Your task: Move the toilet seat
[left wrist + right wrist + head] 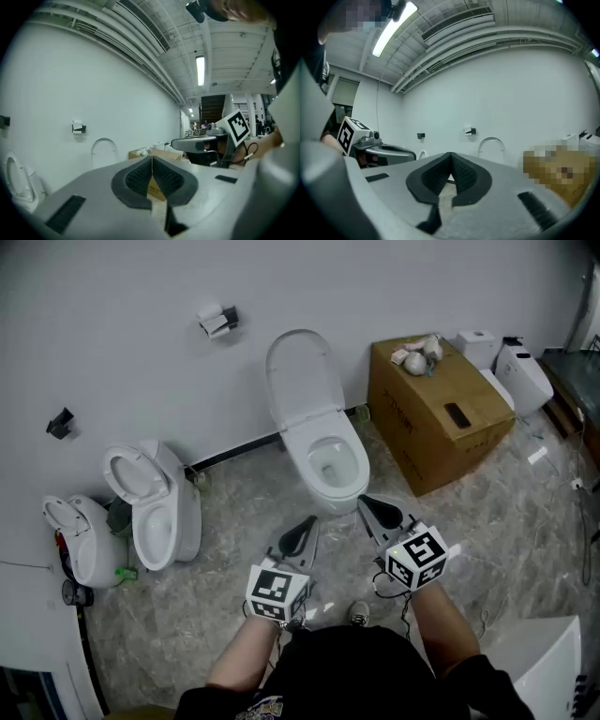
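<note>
The left gripper (307, 526) and right gripper (367, 502) are held side by side in front of the person, roughly level and aimed at the middle toilet (326, 465), which stands on the floor against the wall. Each has its jaws pressed together on nothing, clear of the bowl, likely a ready stance ahead of the reach. The toilet seat (300, 381) stands raised, leaning back toward the wall, so it probably needs tipping forward; whether 1 panel or 2 are up, I cannot tell
</note>
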`<state>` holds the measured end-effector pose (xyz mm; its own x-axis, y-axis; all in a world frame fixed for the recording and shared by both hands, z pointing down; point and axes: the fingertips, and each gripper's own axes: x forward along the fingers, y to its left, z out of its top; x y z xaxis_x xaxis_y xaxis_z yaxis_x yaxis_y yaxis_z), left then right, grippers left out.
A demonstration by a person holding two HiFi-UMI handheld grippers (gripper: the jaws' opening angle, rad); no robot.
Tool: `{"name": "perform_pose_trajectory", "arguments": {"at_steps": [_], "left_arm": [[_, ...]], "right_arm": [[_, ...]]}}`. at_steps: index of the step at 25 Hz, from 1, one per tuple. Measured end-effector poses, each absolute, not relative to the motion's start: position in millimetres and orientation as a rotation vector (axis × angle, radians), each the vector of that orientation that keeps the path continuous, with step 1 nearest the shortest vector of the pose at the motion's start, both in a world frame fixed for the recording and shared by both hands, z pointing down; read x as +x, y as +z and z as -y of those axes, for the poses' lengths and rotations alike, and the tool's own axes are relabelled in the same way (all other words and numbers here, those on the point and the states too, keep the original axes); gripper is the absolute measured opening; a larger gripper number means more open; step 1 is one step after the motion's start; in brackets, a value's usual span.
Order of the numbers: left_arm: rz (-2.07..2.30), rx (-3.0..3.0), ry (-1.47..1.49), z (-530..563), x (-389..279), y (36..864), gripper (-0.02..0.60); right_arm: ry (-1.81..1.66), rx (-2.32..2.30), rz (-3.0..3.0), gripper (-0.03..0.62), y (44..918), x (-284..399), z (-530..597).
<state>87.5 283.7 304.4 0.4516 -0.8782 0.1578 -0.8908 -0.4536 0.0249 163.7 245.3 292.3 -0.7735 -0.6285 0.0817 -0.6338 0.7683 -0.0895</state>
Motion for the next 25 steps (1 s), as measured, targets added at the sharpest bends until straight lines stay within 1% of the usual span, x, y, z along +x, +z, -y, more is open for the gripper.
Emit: {"name": "perform_pose_trajectory", "arguments": {"at_steps": [9,17,25], "left_arm": [[1.64,2.554,0.173,-282,99,302,0.006],[1.699,2.494,0.157,-271,120,312,0.008],[1.702,2.445,0.183,-254,107,326,0.008]], "right_arm": [[0.184,1.069,2.93,0.006,291,186,-239],[0.194,0.962,2.956,0.008,303,205,-227],[0.276,0.932,2.978,0.009,312,194,-204]]}}
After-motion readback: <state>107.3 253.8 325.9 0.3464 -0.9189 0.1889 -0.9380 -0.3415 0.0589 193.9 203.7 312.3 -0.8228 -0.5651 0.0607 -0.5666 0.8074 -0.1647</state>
